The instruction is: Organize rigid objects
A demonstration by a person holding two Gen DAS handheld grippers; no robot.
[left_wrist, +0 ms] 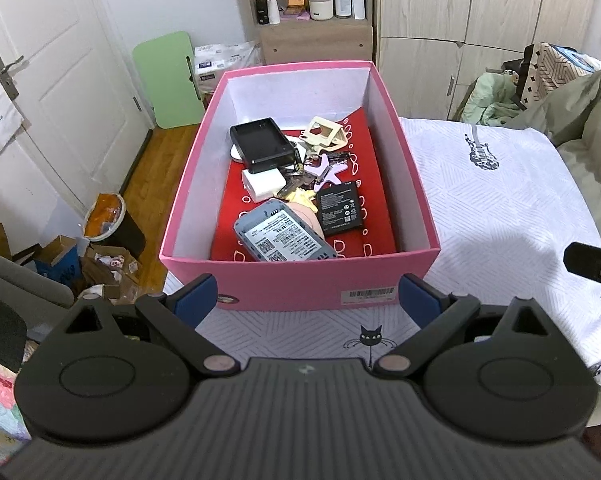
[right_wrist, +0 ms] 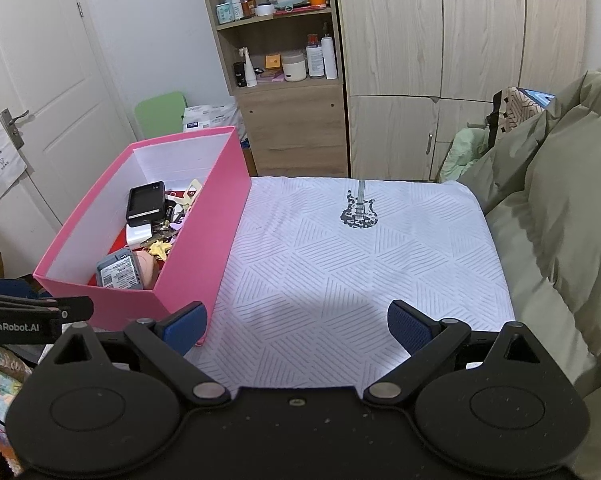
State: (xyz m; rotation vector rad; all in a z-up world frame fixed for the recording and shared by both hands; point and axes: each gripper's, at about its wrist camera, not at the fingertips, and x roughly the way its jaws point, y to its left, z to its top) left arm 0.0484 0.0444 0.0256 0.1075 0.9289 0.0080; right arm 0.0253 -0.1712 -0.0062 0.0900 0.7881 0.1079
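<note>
A pink box (left_wrist: 284, 284) (right_wrist: 188, 264) stands on the white patterned cloth (right_wrist: 340, 260). Inside lie a grey device with a label (left_wrist: 286, 234) (right_wrist: 118, 270), a black battery (left_wrist: 340, 208), a black charger cradle (left_wrist: 262, 146) (right_wrist: 146, 202), a white adapter (left_wrist: 262, 186), keys, a purple star and a cream frame (left_wrist: 324, 134). My left gripper (left_wrist: 306, 302) hangs open just in front of the box's near wall, holding nothing. My right gripper (right_wrist: 296, 326) is open over the bare cloth, to the right of the box, also holding nothing.
A puffy olive jacket (right_wrist: 560, 220) lies along the right side of the cloth. A wooden shelf unit with bottles (right_wrist: 284, 60) and wardrobe doors (right_wrist: 440, 60) stand behind. Left of the box are a white door (left_wrist: 40, 80), a bin (left_wrist: 108, 216) and cardboard clutter on the floor.
</note>
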